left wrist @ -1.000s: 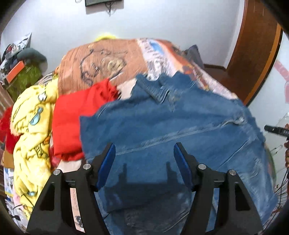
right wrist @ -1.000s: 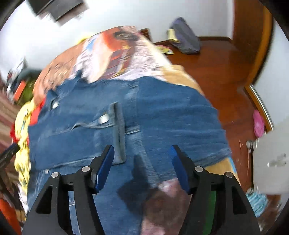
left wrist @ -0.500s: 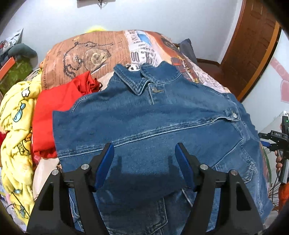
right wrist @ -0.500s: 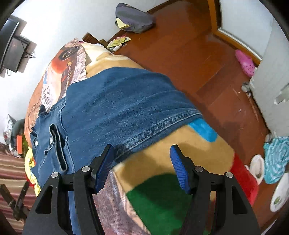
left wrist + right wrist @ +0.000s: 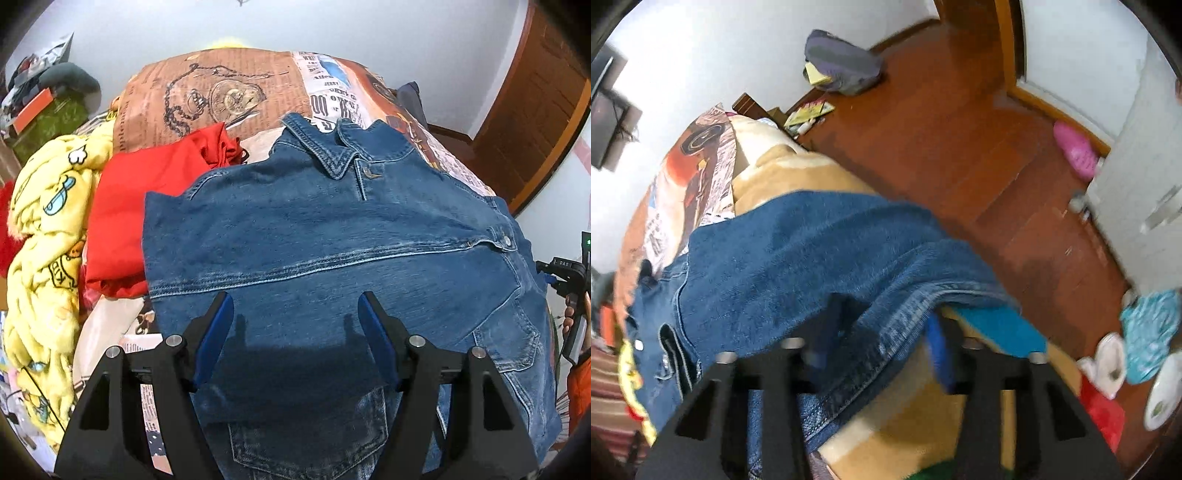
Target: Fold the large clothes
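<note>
Right tool (image 5: 877, 341) now closing, apparently around denim jacket (image 5: 812, 258) hem, formerly wide apart.

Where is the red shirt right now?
In the left wrist view, the red shirt lies on the bed at the left, squeezed between the yellow cartoon blanket and the denim jacket, which overlaps its right edge.

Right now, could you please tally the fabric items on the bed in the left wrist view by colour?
Blue: 1, denim jacket
Red: 1, red garment
Yellow: 1, yellow cartoon-print blanket
Total: 3
</note>
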`<control>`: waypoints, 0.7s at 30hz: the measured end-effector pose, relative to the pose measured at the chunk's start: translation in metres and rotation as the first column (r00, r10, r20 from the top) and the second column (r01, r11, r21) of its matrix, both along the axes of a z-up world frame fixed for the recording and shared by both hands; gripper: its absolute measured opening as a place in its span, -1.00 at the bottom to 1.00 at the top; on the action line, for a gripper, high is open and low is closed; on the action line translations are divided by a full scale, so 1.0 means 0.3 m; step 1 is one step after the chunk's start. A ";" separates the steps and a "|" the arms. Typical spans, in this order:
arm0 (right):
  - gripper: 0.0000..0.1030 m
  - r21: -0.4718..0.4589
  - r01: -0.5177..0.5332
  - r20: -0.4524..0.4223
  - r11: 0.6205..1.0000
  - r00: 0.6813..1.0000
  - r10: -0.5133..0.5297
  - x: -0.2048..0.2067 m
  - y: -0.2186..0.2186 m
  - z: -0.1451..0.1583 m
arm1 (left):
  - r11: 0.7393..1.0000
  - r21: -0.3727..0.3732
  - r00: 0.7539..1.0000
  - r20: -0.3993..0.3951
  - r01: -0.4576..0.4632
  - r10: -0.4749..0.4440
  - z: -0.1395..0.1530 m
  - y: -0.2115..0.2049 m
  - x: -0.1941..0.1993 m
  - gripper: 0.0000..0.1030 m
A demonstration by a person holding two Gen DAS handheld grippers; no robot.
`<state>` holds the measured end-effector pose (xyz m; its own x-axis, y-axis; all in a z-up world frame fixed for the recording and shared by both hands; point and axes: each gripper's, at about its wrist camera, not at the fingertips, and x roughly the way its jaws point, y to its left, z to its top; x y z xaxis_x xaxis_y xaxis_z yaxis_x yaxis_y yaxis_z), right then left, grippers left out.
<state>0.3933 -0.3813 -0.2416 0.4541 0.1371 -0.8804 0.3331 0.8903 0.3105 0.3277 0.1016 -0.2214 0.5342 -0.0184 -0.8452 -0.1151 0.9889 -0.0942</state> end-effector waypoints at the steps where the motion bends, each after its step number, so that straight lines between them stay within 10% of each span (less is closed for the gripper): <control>1: -0.64 -0.020 -0.002 0.021 1.000 1.000 0.003 -0.006 0.005 0.024 | 1.000 -0.004 1.000 0.000 0.000 0.000 0.001 0.002 -0.003 0.34; 8: -0.81 -0.102 -0.077 0.238 0.992 0.966 0.100 -0.049 0.101 0.294 | 1.000 0.000 1.000 0.012 0.028 -0.028 0.008 -0.016 -0.024 0.34; 14: -0.82 -0.152 -0.311 0.392 0.938 0.852 0.346 -0.121 0.337 0.526 | 0.999 -0.004 0.998 0.031 0.052 -0.052 0.025 -0.033 -0.041 0.34; 21: -0.82 -0.025 -0.579 0.338 0.815 0.762 0.552 -0.156 0.562 0.460 | 0.998 -0.016 0.998 0.039 0.059 -0.058 0.035 -0.029 -0.063 0.33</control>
<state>0.3463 -0.2128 -0.1037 0.5211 0.5180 -0.6784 -0.3518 0.8545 0.3822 0.3088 0.0928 -0.2109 0.5636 -0.0647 -0.8235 -0.0532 0.9920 -0.1143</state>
